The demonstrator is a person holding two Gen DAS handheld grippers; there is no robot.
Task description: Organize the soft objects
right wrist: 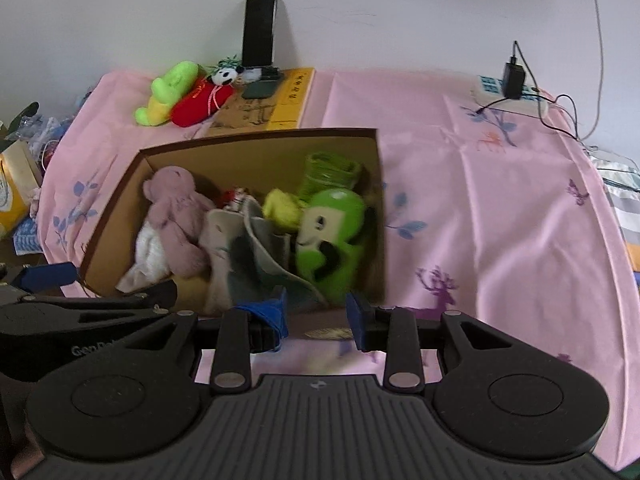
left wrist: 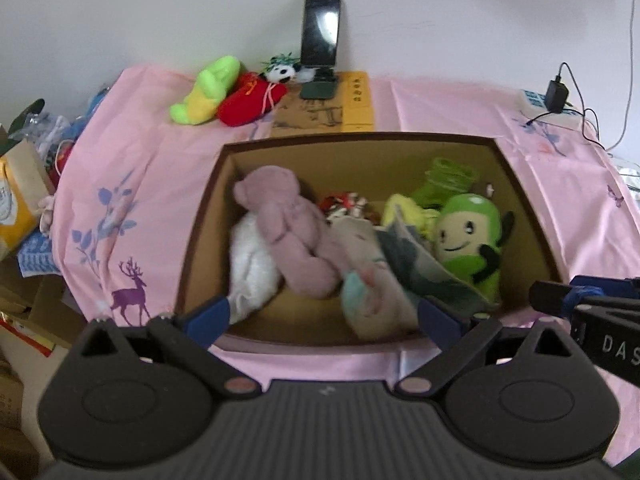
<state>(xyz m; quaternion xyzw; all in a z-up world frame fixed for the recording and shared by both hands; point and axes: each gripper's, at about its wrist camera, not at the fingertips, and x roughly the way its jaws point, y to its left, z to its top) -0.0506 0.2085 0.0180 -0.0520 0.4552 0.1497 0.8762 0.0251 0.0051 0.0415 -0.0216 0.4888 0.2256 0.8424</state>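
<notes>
1. The open brown cardboard box (left wrist: 208, 216) sits on the pink printed cloth (left wrist: 132, 152) near its front edge, mouth up. I judge it to be the collecting place, since most of the soft things already lie inside.
2. Counted in the box: one dusty-pink plush bear (left wrist: 288, 224) against the left wall, lying over one white fluffy piece (left wrist: 252, 268); one pale printed cloth pouch (left wrist: 372, 292) at the front; one grey-green fabric piece (left wrist: 420, 264) in the middle; one green smiling plush figure (left wrist: 472, 236) by the right wall; one green knitted item (left wrist: 448, 180) toward the back right corner; one yellow soft item (left wrist: 404, 208) and one small red-and-white item (left wrist: 344, 204) half buried.
3. Three toys remain outside at the cloth's back edge: one lime-and-yellow plush (left wrist: 208, 92), one red plush (left wrist: 252, 100) touching it, and one small panda plush (left wrist: 282, 70) beside the black phone on its stand (left wrist: 320, 32).
4. The left gripper (left wrist: 324, 316) hangs over the box's front wall, fingers spread wide with nothing between them.
5. The right gripper (right wrist: 318, 320) hovers at the front right corner, jaws parted and holding nothing.
6. Both seem free for the remaining three.
</notes>
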